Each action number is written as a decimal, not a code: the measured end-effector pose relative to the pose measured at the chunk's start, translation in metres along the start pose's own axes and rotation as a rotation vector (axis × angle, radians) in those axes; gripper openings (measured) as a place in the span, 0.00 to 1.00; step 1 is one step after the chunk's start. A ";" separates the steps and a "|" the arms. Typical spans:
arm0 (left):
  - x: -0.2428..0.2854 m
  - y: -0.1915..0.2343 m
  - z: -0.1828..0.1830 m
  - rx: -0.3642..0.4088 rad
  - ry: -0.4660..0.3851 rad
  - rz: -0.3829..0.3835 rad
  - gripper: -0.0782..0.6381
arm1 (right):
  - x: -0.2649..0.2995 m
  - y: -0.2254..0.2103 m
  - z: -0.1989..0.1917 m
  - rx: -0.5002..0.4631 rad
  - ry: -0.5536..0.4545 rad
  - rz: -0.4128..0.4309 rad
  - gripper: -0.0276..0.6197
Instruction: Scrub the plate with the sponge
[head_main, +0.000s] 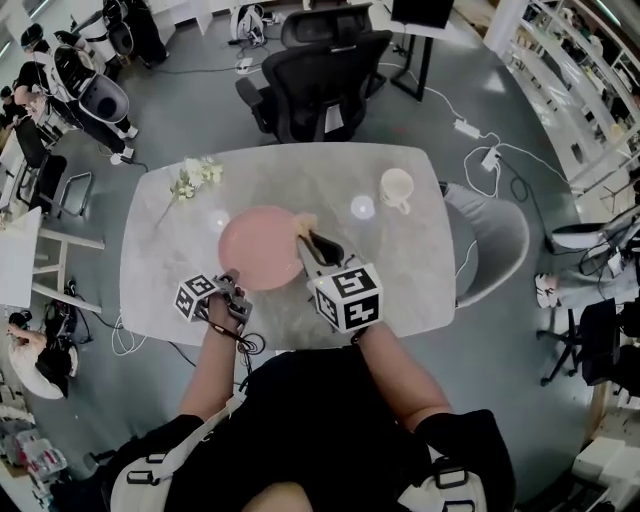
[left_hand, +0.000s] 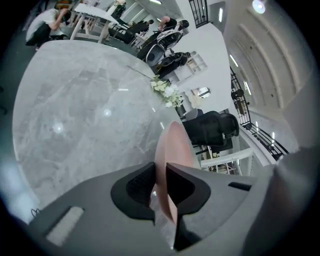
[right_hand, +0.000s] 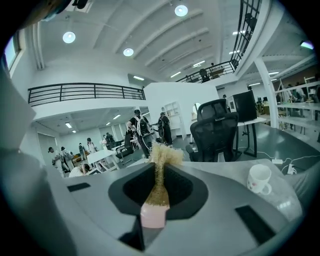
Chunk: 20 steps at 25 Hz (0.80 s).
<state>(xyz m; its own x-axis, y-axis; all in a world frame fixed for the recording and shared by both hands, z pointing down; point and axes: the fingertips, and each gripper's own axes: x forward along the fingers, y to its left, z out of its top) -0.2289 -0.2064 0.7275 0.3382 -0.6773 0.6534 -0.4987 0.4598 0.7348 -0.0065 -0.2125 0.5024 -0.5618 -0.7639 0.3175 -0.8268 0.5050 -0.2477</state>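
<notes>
Your left gripper (head_main: 232, 292) is clamped on the near rim of the plate (head_main: 262, 247). Your right gripper (head_main: 318, 243) pinches the sponge (head_main: 304, 228) at the plate's far-right rim. Both grasps done; scrubbing looks barely begun.

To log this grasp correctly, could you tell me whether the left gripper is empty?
No, the left gripper is shut on the rim of the pink plate, which stands edge-on between its jaws.
</notes>
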 end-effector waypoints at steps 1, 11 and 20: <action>0.004 0.009 -0.002 -0.017 0.006 0.020 0.18 | -0.001 -0.003 -0.002 0.011 0.004 -0.005 0.12; 0.035 0.054 -0.027 -0.079 0.104 0.133 0.18 | -0.010 -0.027 -0.010 0.039 0.022 -0.072 0.12; 0.023 0.077 -0.021 0.125 0.062 0.333 0.18 | -0.004 -0.027 -0.014 0.034 0.043 -0.060 0.12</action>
<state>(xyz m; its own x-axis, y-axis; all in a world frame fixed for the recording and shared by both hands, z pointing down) -0.2428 -0.1743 0.8034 0.1867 -0.4639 0.8660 -0.6822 0.5731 0.4541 0.0176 -0.2180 0.5206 -0.5128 -0.7740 0.3715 -0.8578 0.4447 -0.2576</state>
